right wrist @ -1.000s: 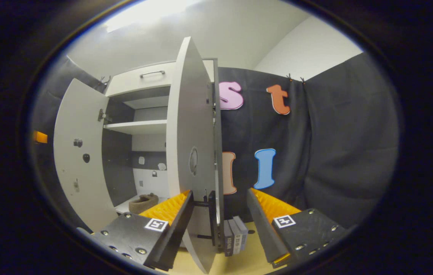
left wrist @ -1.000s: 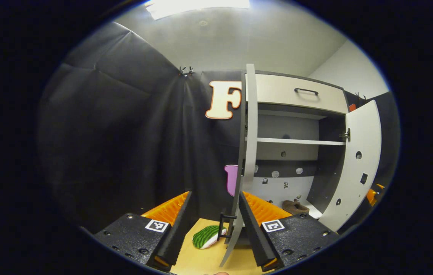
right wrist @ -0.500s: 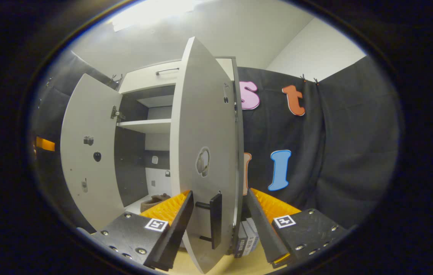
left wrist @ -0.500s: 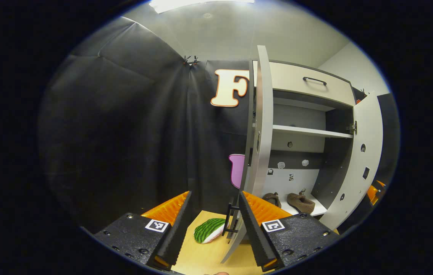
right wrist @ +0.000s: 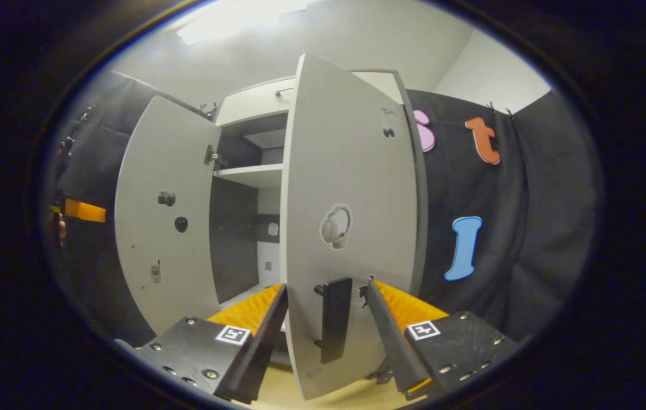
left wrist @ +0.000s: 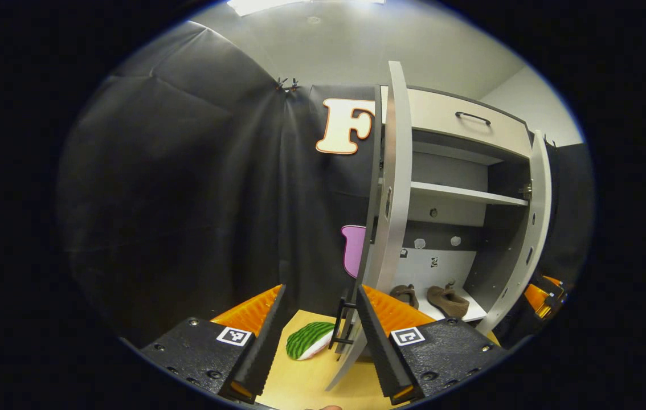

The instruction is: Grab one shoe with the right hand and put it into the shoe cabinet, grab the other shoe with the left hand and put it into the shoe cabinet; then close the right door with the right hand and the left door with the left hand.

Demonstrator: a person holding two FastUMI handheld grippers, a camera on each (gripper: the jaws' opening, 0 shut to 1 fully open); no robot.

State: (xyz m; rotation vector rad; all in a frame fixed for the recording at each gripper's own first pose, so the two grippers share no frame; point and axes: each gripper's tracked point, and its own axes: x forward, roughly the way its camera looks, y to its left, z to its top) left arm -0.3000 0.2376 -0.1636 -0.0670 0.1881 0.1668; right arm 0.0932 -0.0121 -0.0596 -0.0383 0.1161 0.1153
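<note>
The white shoe cabinet (left wrist: 460, 114) has both doors swung out. Two brown shoes (left wrist: 405, 295) (left wrist: 449, 302) lie side by side on its bottom shelf. In the left gripper view the left door (left wrist: 394, 188) stands edge-on, and its black handle (left wrist: 343, 324) sits between the fingers of my open left gripper (left wrist: 317, 341). In the right gripper view the right door (right wrist: 351, 188) is partway towards shut. Its black handle (right wrist: 334, 319) lies between the spread fingers of my open right gripper (right wrist: 323, 336). The same view shows the left door (right wrist: 169, 216).
A green striped watermelon-slice object (left wrist: 309, 340) lies on the wooden surface (left wrist: 311, 381) left of the cabinet. A drawer with a dark handle (left wrist: 473, 117) tops the cabinet, above a middle shelf (left wrist: 465, 193). The other gripper (right wrist: 84, 210) shows beyond the left door.
The right door has swung towards shut, with my right gripper following at its handle. The left gripper has hardly moved in the last half second, after shifting so both shoes came into sight.
</note>
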